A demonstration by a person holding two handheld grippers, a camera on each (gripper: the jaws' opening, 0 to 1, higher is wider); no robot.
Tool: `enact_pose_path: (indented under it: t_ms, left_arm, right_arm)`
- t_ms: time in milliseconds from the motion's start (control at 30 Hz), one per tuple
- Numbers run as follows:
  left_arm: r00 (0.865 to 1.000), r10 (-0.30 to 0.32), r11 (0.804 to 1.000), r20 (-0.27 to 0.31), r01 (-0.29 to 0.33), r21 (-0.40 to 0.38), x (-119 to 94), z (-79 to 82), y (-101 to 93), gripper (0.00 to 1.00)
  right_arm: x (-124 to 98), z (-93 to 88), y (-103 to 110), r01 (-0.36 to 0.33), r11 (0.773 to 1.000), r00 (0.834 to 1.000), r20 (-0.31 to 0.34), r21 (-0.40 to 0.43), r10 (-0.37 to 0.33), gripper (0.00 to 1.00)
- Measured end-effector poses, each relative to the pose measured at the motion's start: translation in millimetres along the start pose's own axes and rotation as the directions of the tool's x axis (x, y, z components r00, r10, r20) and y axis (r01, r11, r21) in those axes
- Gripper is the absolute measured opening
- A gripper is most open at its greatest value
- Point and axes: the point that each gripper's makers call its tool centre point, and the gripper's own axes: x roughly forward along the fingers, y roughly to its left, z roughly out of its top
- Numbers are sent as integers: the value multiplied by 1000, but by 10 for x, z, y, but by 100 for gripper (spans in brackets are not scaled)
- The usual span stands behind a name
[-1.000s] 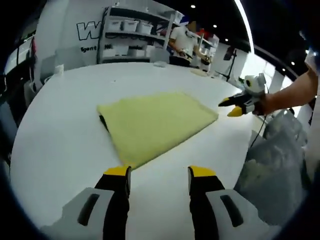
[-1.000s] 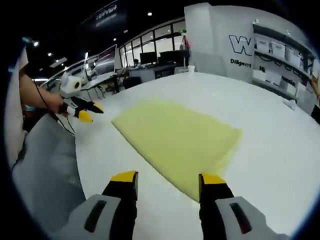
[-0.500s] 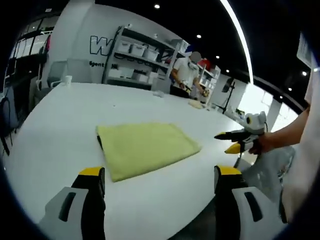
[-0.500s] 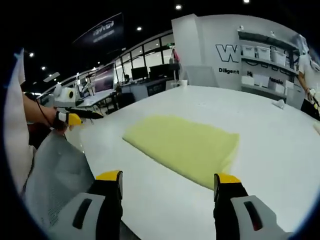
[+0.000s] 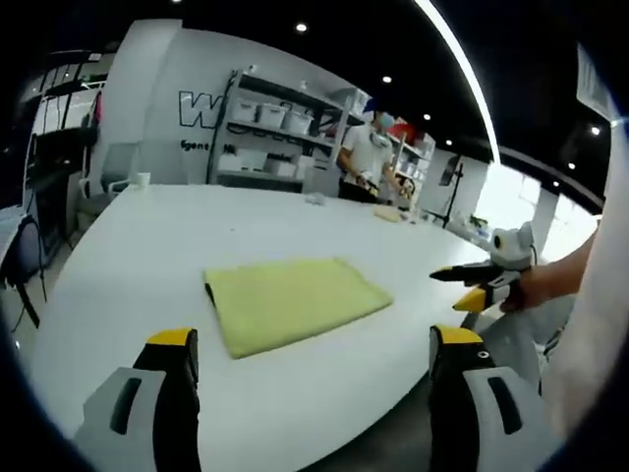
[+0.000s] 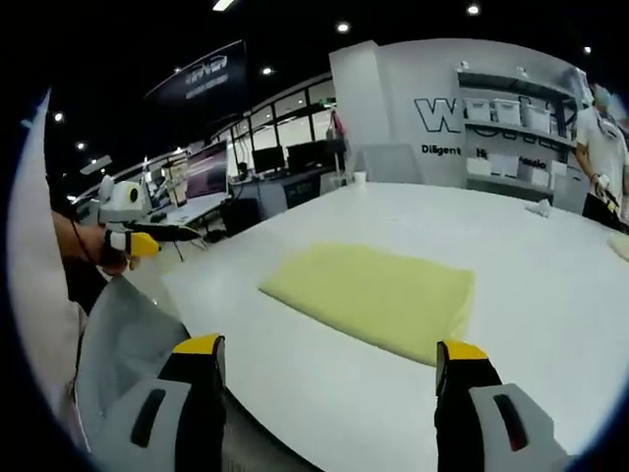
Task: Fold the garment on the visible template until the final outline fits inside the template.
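Both grippers (image 5: 313, 346) (image 6: 332, 354) pulled back, jaws spread empty; folded yellow garment (image 5: 292, 300) lies on table (image 5: 147, 236)

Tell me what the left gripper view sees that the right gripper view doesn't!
Left gripper view: a white cup on the table's far edge and a dark strip along the yellow cloth's near-left edge. Right gripper view: desks with computer screens by the windows. Both share the folded yellow cloth lying flat on the white table, the wall shelves with bins, and each other's gripper, fingers open.
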Motion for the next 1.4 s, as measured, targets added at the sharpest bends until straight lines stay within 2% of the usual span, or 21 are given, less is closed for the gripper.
enact_pose_path:
  t_ms: [100, 300, 533, 667, 1033, 1100, 1200, 1400]
  left_arm:
    - [1000, 11, 1000, 21, -12, 5, -4, 45, 39, 97]
    - [998, 21, 1000, 64, -20, -13, 61, 149, 77, 99]
    - [998, 32, 999, 58, -32, 5, 77, 114, 60, 99]
    - [999, 33, 999, 32, -33, -10, 91, 63, 60, 99]
    - [998, 59, 998, 4, -59, 3, 80, -1, 72, 96]
    - [998, 67, 997, -14, -67, -25, 95, -37, 105, 95]
    - [997, 74, 996, -11, -74, -39, 89, -34, 137, 93]
    - [996, 86, 995, -24, -87, -45, 105, -64, 154, 91]
  right_arm:
    - [-12, 63, 69, 11, 1000, 1000, 12, -22, -11, 93]
    - [-9, 41, 49, 38, 999, 999, 3, -16, -38, 96]
    - [1, 6, 10, 62, 998, 998, -9, 10, -62, 98]
    - [10, -29, -28, 72, 997, 997, -20, 30, -71, 98]
    - [4, -5, 13, 40, 998, 999, -5, 57, -39, 99]
    - [2, -7, 35, 23, 998, 1000, -4, 63, -23, 99]
    - [-1, 14, 38, 22, 997, 1000, 7, 68, -23, 98]
    - [-16, 11, 7, 35, 997, 999, 10, 62, -36, 98]
